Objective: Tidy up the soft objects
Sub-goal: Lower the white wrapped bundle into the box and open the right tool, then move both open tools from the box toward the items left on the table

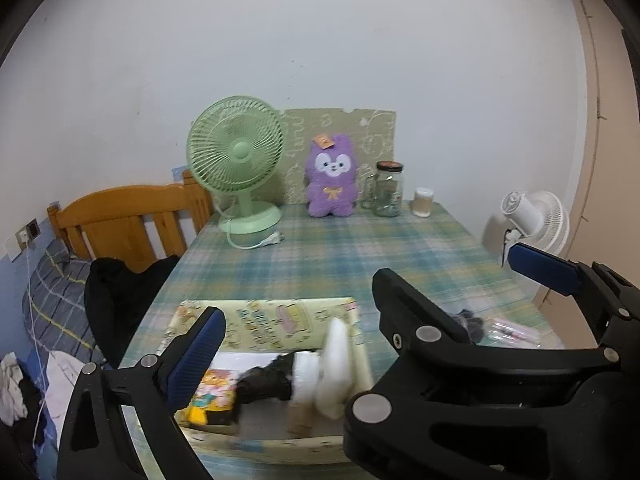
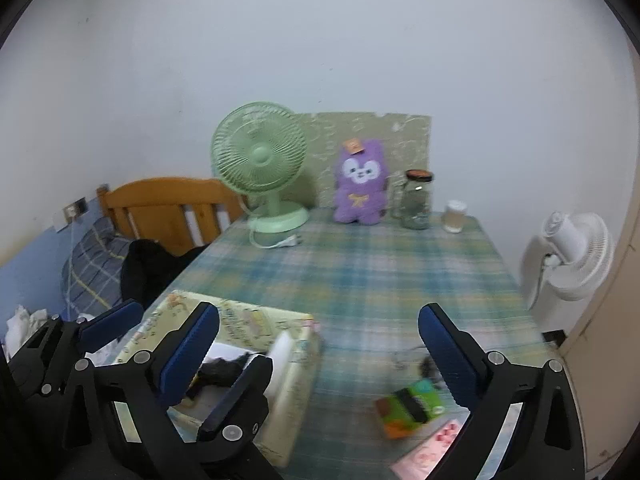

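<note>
A cream patterned box (image 1: 362,344) sits on the near part of the plaid table. It holds a white soft item (image 1: 334,368), a black soft item (image 1: 266,382) and a yellow packet (image 1: 214,394). My left gripper (image 1: 360,292) is open and empty above the box. The box also shows in the right wrist view (image 2: 296,364). My right gripper (image 2: 320,340) is open and empty above the table right of the box. A green and orange packet (image 2: 410,408), a small dark item (image 2: 430,368) and a pink packet (image 2: 434,448) lie near it.
At the table's far end stand a green fan (image 1: 238,164), a purple plush (image 1: 331,176), a glass jar (image 1: 388,190) and a small cup (image 1: 423,202). A white fan (image 2: 572,256) stands off the right edge. A bed and black clothing (image 1: 120,300) are on the left.
</note>
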### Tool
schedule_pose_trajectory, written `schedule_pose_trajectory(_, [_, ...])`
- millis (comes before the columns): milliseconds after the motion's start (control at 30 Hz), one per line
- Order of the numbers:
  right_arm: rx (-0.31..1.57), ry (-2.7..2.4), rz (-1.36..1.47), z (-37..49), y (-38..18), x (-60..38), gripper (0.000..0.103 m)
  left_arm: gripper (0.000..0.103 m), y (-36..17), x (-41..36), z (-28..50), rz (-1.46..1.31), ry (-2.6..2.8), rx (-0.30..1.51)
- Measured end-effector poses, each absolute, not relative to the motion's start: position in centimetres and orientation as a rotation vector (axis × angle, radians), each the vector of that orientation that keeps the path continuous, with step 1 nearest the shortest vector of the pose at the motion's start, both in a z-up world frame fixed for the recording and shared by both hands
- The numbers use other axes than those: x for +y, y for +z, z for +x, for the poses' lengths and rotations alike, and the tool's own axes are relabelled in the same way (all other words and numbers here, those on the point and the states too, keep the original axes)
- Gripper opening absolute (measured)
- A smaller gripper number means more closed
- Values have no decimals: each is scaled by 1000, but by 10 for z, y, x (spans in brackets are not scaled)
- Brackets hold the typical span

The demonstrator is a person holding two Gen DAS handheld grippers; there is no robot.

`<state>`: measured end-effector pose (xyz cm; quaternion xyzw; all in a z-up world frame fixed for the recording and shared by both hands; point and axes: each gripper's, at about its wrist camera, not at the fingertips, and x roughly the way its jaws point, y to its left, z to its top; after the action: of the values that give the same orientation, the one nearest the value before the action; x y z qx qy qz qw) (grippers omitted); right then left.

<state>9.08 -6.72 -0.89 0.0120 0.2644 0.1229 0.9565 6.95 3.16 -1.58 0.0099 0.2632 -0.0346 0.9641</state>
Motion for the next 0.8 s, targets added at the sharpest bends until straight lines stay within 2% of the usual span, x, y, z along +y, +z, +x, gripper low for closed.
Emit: schedule_pose_trajectory(800, [445, 115, 30, 57, -6, -173, 103, 103, -15, -63, 49, 1, -117, 505])
